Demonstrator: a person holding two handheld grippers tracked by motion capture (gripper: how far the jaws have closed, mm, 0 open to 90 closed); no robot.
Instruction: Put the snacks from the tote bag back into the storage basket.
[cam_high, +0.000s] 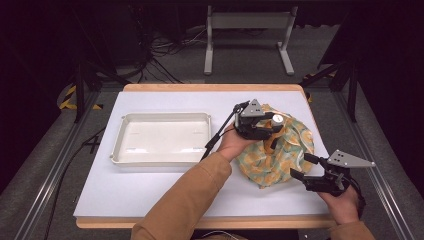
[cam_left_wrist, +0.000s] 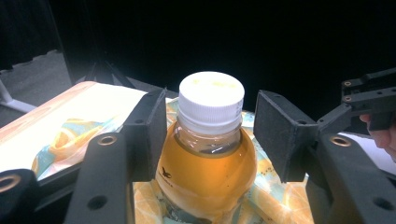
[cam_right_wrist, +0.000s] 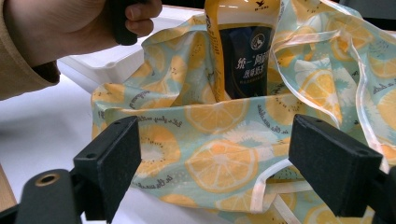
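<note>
Bottle (cam_left_wrist: 208, 158) standing in the lemon-print bag (cam_right_wrist: 219, 154)
Left gripper (cam_left_wrist: 210, 135) fingers spread around its neck (one touching); right gripper (cam_right_wrist: 233, 168) fingers spread near the bag.

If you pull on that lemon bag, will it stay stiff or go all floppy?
Probably floppy: the bag is thin cloth lying in soft folds and creases. It would likely sag and bunch where pulled. The bottle standing inside looks full, so its weight may hold the bag down, or the bottle could tip over.

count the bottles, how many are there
1. The bottle, white-capped and full of amber drink, stands in the lemon-print bag right of the white tray, between the left gripper's open jaws. The bag's folds could hide more.
</note>
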